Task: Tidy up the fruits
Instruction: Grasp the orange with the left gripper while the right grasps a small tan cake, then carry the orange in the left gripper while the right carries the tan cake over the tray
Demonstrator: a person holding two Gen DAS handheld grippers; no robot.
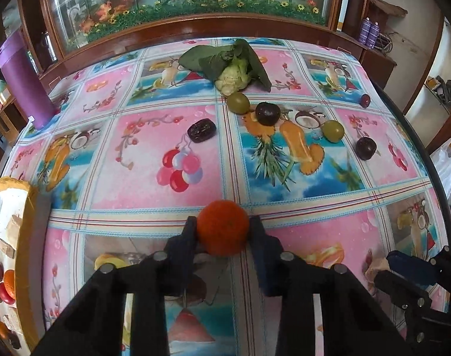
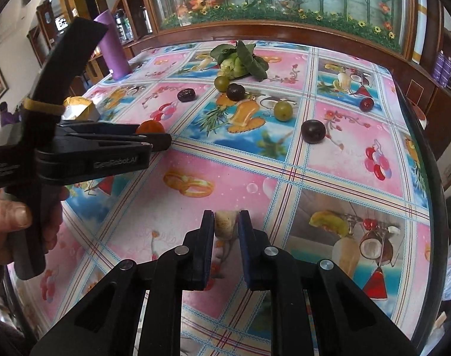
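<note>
Here, orange (image 1: pixel 223 227) sits between fingers (image 1: pixel 187 233), perhaps above tablecloth (image 1: pixel 154 154).

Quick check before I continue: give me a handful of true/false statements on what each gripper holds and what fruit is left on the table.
1. The left gripper is shut on the orange fruit. True.
2. The right gripper is open and holds nothing. False: it clamps a small beige piece.
3. Two green round fruits lie on the table. True.
4. The cauliflower sits in the tray. False: it lies on the table's far side.
</note>
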